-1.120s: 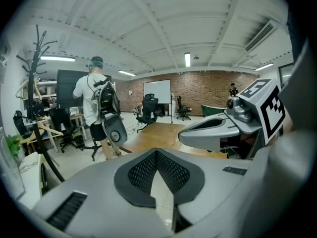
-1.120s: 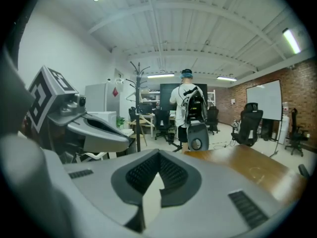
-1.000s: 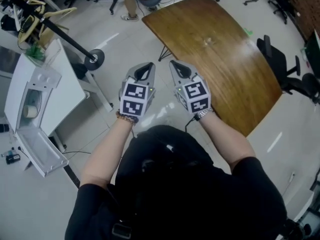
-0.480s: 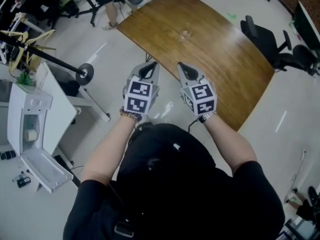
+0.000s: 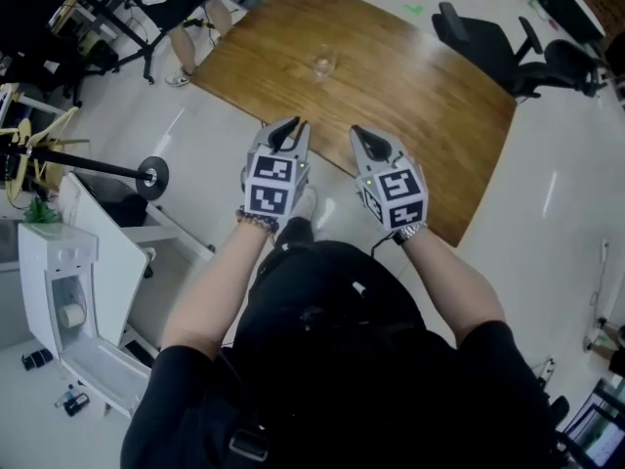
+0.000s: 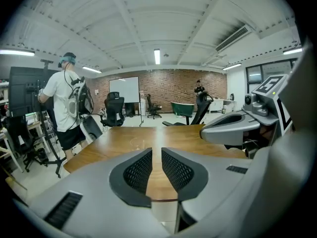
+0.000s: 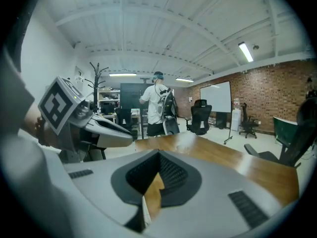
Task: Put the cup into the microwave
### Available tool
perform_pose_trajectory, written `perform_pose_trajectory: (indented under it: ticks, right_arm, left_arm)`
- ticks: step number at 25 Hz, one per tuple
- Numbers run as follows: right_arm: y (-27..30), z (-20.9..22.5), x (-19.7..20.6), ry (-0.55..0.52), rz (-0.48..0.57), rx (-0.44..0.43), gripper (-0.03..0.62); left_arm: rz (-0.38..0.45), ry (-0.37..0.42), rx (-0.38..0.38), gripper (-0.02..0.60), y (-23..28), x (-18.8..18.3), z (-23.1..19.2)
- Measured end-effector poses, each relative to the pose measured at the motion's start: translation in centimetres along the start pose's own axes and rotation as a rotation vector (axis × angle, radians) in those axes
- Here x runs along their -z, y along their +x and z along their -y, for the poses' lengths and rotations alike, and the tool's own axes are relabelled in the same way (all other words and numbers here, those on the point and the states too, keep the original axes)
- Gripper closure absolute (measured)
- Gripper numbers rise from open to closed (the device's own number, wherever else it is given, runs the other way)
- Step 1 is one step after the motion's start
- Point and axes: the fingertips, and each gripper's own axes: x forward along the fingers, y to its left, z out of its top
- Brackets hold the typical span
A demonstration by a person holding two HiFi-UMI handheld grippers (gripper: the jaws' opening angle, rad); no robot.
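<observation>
A clear glass cup (image 5: pixel 322 64) stands on the brown wooden table (image 5: pixel 410 96); in the left gripper view the cup (image 6: pixel 136 144) shows faintly beyond the jaws. The white microwave (image 5: pixel 66 296) stands at the lower left with its door (image 5: pixel 98 379) hanging open, well behind both grippers. My left gripper (image 5: pixel 286 130) hovers at the table's near edge. Its jaws have just been opening to a narrow slit, with nothing between them. My right gripper (image 5: pixel 366 143) is beside it, shut and empty. Both point at the table, short of the cup.
Black office chairs (image 5: pixel 488 42) stand past the table's far right side. A black pole on a round base (image 5: pixel 151 176) and a white panel (image 5: pixel 107 252) lie to the left. A person in a white shirt (image 6: pixel 62 108) stands left of the table.
Both grippers have travelled toward the table, which now fills more of the head view. The microwave has slid toward the lower left corner. The left jaws show a slit.
</observation>
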Motion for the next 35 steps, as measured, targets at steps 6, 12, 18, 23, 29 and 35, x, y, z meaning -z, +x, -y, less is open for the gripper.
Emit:
perform_pose_trajectory:
  ticks: [6, 12, 18, 23, 29, 35]
  right_arm:
    - [0.1, 1.9, 0.5, 0.028, -0.026, 0.060, 0.592]
    - [1.1, 3.3, 0.8, 0.053, -0.053, 0.096, 0.592]
    - [3.0, 4.2, 0.3, 0.071, -0.076, 0.126, 0.592]
    - [4.5, 4.8, 0.7, 0.104, -0.106, 0.150, 0.592]
    - [6.3, 6.0, 1.2, 0.133, -0.135, 0.174, 0.592]
    - [7.7, 6.5, 1.9, 0.153, -0.179, 0.195, 0.592]
  left_arm:
    - [-0.007, -0.002, 0.043, 0.484, 3.4, -0.1, -0.1]
    - [-0.023, -0.021, 0.059, 0.446, 6.9, 0.1, -1.3]
    - [-0.056, -0.020, 0.074, 0.394, 10.3, 0.6, -3.2]
    - [-0.095, -0.007, 0.090, 0.371, 13.1, 1.7, -4.6]
    - [-0.143, -0.001, 0.097, 0.322, 16.7, 3.0, -6.3]
    - [-0.184, 0.008, 0.119, 0.290, 19.8, 4.3, -7.2]
